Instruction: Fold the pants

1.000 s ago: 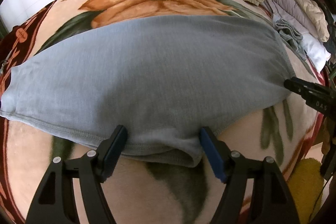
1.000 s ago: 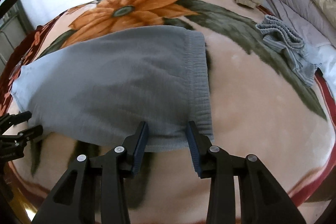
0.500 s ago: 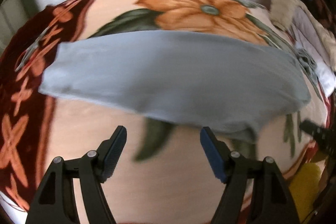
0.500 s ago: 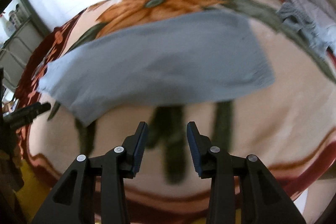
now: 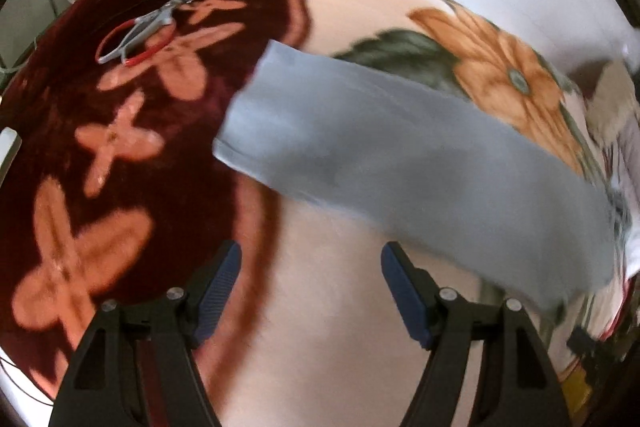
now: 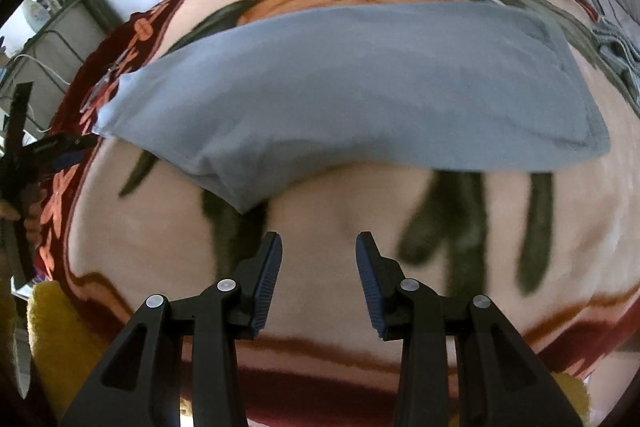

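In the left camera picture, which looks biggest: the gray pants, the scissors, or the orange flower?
1. Gray pants
2. Orange flower
3. Scissors

The scissors lie farther away, so they may look smaller than they are.

both wrist views look down and forward from just above the near bed edge; left faces far-left, right straight across. both share the grey pants (image 5: 420,163) (image 6: 360,83) on the floral blanket (image 5: 340,327) (image 6: 360,219).
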`<state>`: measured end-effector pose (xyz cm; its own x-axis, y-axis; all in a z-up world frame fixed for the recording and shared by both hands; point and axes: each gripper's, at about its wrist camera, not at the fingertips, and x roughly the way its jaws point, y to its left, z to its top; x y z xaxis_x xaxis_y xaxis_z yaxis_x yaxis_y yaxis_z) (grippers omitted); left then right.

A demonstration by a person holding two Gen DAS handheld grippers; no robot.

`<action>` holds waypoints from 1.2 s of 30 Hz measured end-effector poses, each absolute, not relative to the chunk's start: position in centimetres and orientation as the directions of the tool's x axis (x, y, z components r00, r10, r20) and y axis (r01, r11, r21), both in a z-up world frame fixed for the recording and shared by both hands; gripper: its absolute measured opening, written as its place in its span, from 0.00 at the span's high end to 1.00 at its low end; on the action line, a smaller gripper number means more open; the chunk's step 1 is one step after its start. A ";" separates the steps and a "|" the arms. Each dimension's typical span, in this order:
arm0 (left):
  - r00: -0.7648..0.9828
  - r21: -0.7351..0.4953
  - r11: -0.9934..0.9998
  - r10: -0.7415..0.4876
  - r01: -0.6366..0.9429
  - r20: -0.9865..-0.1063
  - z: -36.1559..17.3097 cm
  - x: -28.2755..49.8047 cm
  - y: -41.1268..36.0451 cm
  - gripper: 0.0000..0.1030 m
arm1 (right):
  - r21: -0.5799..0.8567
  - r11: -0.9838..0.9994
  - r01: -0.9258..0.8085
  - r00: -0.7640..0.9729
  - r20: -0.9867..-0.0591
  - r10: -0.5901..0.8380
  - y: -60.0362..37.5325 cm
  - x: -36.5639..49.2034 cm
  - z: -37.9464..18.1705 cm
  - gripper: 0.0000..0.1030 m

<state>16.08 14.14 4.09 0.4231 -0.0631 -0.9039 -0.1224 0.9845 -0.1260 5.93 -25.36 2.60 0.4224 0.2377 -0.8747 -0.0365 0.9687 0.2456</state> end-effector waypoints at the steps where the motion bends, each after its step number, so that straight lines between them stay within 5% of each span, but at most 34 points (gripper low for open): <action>1: 0.425 -0.139 0.980 -0.067 -0.142 -0.903 4.0 16.6 14.8 0.26 | 0.246 0.968 -0.040 0.428 -0.872 0.239 -25.1 6.0 2.8 0.58; 16: 0.407 -0.112 0.962 -0.001 -0.251 -0.913 1.3 21.0 18.5 0.26 | 0.198 0.971 -0.134 0.453 -0.859 0.238 -22.0 6.7 4.2 0.54; 21: 0.416 -0.091 0.959 0.031 -0.270 -0.909 0.2 21.6 18.2 0.15 | 0.195 0.970 -0.149 0.452 -0.859 0.242 -21.8 6.7 4.1 0.54; 26: 0.441 -0.095 0.953 0.044 -0.288 -0.896 -0.1 21.4 17.9 0.15 | 0.211 0.967 -0.143 0.459 -0.851 0.253 -22.2 6.6 3.9 0.54; 29: 0.453 -0.119 0.956 0.016 -0.268 -0.891 0.2 21.5 17.9 0.30 | 0.227 0.966 -0.125 0.461 -0.849 0.259 -22.4 6.5 3.7 0.54; 33: 0.484 -0.225 0.945 -0.085 -0.238 -0.871 0.9 21.3 18.3 0.81 | 0.233 0.966 -0.113 0.468 -0.845 0.259 -22.8 6.4 3.6 0.54; 36: 0.499 -0.297 0.925 -0.146 -0.237 -0.854 1.5 21.3 18.8 0.86 | 0.235 0.966 -0.106 0.474 -0.842 0.256 -23.1 6.4 3.7 0.54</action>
<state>21.31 18.81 1.48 0.4992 -0.1463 -0.8541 -0.2366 0.9252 -0.2968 6.40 -23.08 3.71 0.4742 0.2564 -0.8423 -0.1056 0.9663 0.2348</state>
